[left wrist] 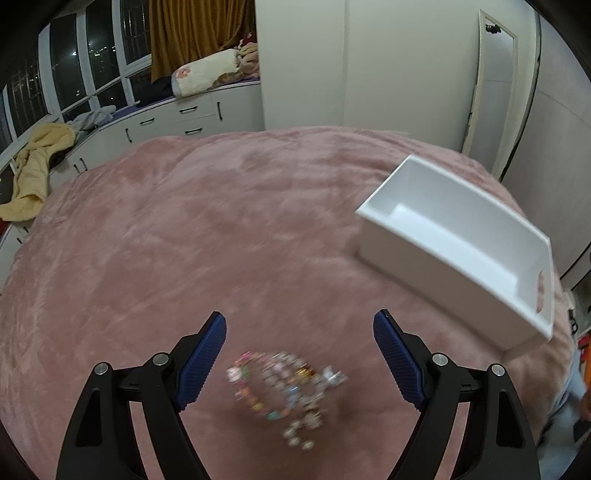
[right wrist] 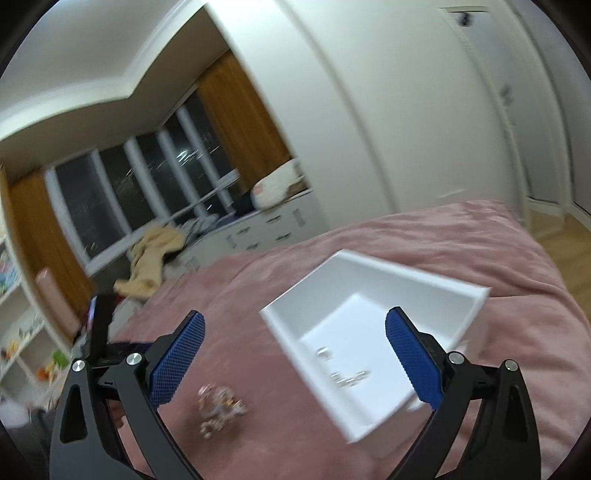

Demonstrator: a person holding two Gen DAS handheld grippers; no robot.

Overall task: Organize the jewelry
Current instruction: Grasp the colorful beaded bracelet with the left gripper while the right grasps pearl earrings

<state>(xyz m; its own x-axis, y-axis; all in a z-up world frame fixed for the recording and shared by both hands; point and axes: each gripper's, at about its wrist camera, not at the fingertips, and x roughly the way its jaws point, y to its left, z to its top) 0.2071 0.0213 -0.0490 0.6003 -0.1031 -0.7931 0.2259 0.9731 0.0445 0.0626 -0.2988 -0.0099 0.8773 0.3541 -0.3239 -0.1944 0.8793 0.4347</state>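
While the pink blanket covers the whole bed under both tools, the room beyond the fingertips holds a run of white drawers below a dark window, a yellow garment draped over their near end, a rolled floral quilt and an ochre curtain; nothing lies on the blanket between either tool and the task's things. A white box sits ahead and to the right of the left gripper, its long axis running from near-left to far-right in the left wrist view, open side up, with a cut-out handle in its right end wall. In the right wrist view the same box lies directly ahead, its near wall between the fingers, and a few small silvery pieces rest on its floor, too blurred to name. A heap of colourful beaded jewelry lies on the blanket between and just below the left gripper's blue pads, touching neither; from the right gripper it shows low and left, near the left finger, as a small blurred cluster. Both grippers are spread wide and hold nothing.
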